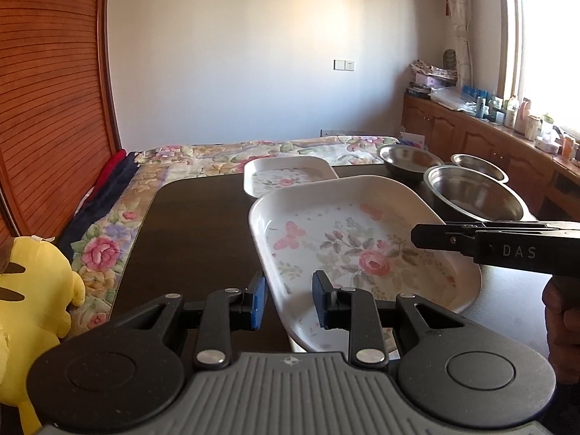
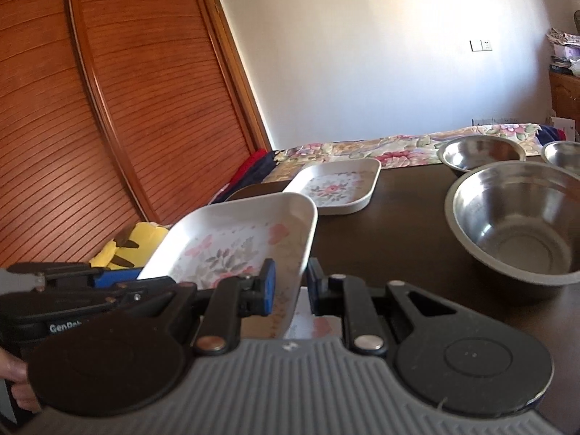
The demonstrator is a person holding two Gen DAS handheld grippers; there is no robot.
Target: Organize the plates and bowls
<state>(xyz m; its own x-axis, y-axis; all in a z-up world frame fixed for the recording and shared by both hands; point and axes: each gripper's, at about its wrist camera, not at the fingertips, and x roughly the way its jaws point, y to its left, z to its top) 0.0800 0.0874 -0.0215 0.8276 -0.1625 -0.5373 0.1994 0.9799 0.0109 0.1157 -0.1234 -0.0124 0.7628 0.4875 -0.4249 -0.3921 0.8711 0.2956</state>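
Left gripper: my pads straddle the near plate's rim, gap still visible, not clamped.
Right gripper: straddles the opposite rim, grip uncertain.
Plate: tilted above the table.
Risk: uneven squeeze could slip it onto the steel bowl.

This is a lived-in room of a home, seemingly a bedroom pressed into use for dishes. A flowered quilt lies over what looks like a bed behind the dark table, a yellow stuffed toy sits at the table's left side, and slatted wooden wardrobe doors fill the left wall. Along the right wall low wooden cabinets under a bright curtained window carry bottles, jars and stacked papers, and a white wall switch sits on the plain pale wall.
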